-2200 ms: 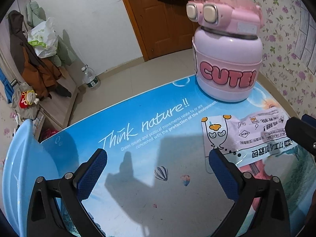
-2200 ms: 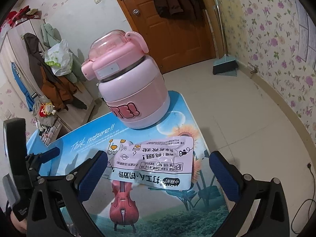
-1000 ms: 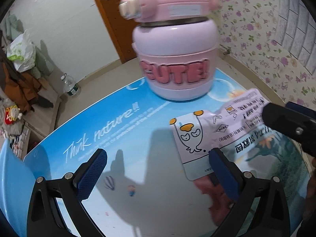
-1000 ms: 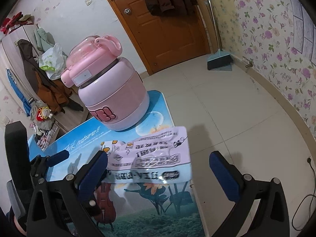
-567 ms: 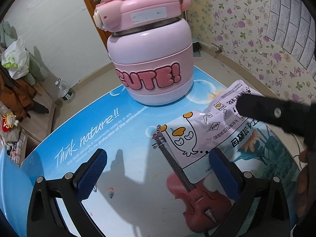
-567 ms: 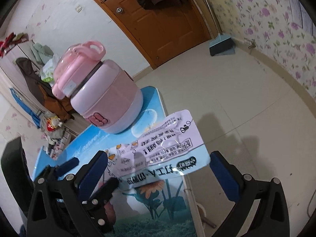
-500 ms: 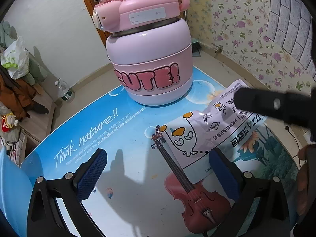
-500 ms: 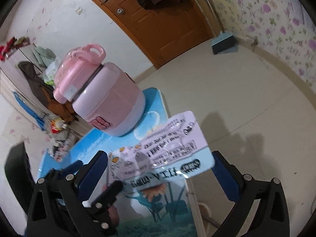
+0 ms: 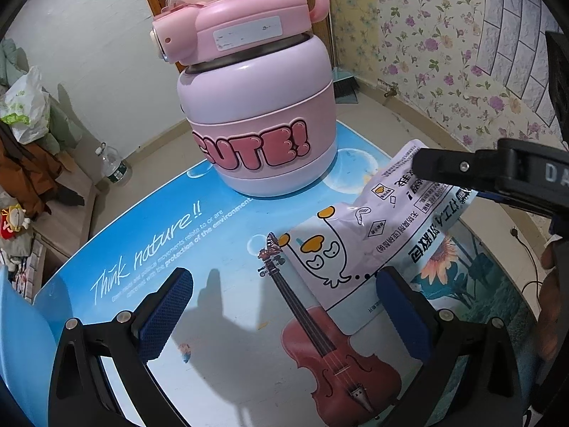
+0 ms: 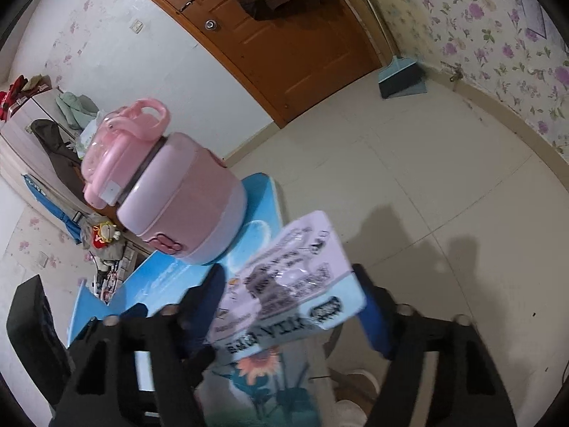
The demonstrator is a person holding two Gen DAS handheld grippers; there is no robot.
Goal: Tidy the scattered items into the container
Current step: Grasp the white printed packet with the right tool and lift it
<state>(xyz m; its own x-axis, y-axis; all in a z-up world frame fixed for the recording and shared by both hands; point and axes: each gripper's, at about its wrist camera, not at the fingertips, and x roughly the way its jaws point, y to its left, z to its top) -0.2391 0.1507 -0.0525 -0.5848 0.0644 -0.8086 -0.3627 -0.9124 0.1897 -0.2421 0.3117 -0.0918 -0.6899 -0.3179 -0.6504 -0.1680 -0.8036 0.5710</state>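
Observation:
A white and lilac snack packet (image 9: 355,235) with a duck print lies on the blue printed table (image 9: 160,220), its far right end lifted off the surface. My right gripper (image 10: 290,286) has the packet (image 10: 295,295) between its jaws, which are closing; the packet's edges come close to both pads, with no squeeze showing. In the left wrist view one black right finger (image 9: 448,169) lies across the packet's raised end. The pink container (image 9: 256,135) marked CUTE! stands behind with its lid down. My left gripper (image 9: 281,284) hovers open over the table, its right pad by the packet's near corner.
The table's right edge (image 10: 277,206) drops to a tiled floor. A blue dustpan and broom (image 10: 402,78) lean by the floral wall near the wooden door (image 10: 284,35). A light blue chair edge (image 9: 17,338) is at my left. Clothes and bags pile up far left.
The right jaws have narrowed from wide open to the packet's width, and that gripper has rolled and come closer over the packet. The left gripper has stayed open and nearly still.

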